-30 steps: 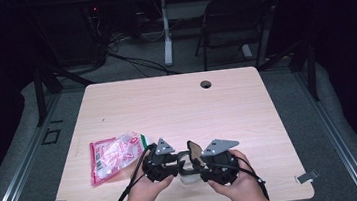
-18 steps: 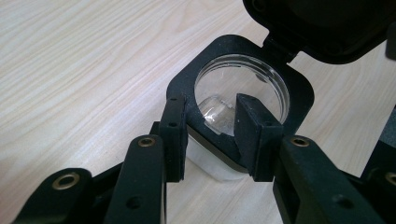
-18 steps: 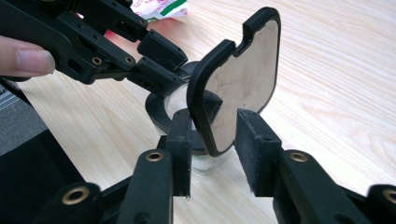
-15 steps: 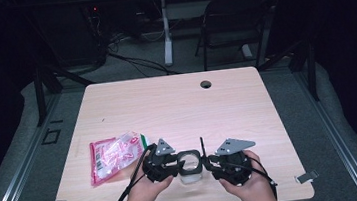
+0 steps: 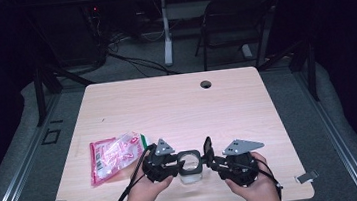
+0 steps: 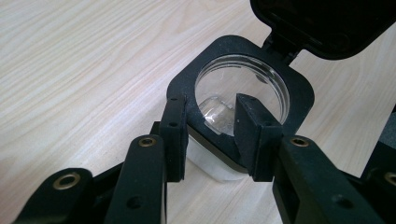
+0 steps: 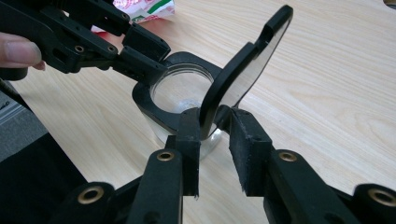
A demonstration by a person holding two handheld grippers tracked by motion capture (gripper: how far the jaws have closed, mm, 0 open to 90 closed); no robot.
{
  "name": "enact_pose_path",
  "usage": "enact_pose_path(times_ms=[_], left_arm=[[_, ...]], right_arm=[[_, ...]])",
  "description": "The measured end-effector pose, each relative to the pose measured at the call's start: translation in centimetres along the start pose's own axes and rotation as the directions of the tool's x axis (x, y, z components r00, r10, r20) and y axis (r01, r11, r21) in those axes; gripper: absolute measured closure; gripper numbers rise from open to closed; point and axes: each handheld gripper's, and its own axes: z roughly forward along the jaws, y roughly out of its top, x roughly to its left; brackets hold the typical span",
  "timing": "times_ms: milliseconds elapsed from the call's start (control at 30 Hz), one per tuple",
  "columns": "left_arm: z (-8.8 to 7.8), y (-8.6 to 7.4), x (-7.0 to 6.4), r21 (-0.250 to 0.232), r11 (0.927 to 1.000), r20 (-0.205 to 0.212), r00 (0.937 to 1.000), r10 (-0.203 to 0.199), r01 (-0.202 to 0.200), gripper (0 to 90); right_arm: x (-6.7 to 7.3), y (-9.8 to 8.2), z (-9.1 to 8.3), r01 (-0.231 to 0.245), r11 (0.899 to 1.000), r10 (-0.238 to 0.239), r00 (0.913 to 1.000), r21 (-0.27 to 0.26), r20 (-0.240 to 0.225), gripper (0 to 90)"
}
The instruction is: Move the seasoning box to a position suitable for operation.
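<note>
Clear jar (image 6: 243, 88), black square rim, probably pinched by left gripper (image 6: 210, 126); hinged lid (image 7: 247, 60) upright between closing right gripper (image 7: 212, 126).

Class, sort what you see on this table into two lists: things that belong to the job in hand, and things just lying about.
In the job:
- clear plastic jar with black square collar, gripped at the rim by the left gripper
- black hinged lid, standing open between the right gripper fingers

Lying about:
- pink and white plastic packet
- round cable hole in the light wooden table
</note>
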Motion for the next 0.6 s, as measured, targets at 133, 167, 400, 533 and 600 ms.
enact_pose_path(times_ms=[133,167,400,533,600], left_arm=[[0.0,0.2,0.1,0.000,1.0000,-0.009,1.0000,0.004,-0.004,71.1],[0.1,0.2,0.2,-0.003,1.0000,-0.004,1.0000,-0.002,0.002,69.5],[0.9,0.6,0.8,-0.003,1.0000,-0.032,0.9995,-0.003,0.003,64.5],[1.5,0.8,1.0,0.012,0.9999,-0.039,0.9992,0.011,-0.010,64.4],[1.8,0.9,1.0,0.017,0.9997,-0.039,0.9990,0.020,-0.019,64.4]], right_arm=[[0.3,0.1,0.3,0.000,1.000,0.000,1.0000,-0.016,0.009,68.0],[0.4,0.1,0.4,-0.003,1.000,0.003,0.9999,-0.018,0.011,67.0],[0.5,0.1,1.2,-0.017,1.000,0.017,0.9996,0.000,0.023,66.3],[0.4,0.1,1.5,-0.032,0.999,0.032,0.9993,-0.002,0.022,67.9],[0.4,0.1,1.4,-0.031,1.000,0.030,0.9993,0.005,0.020,69.2]])
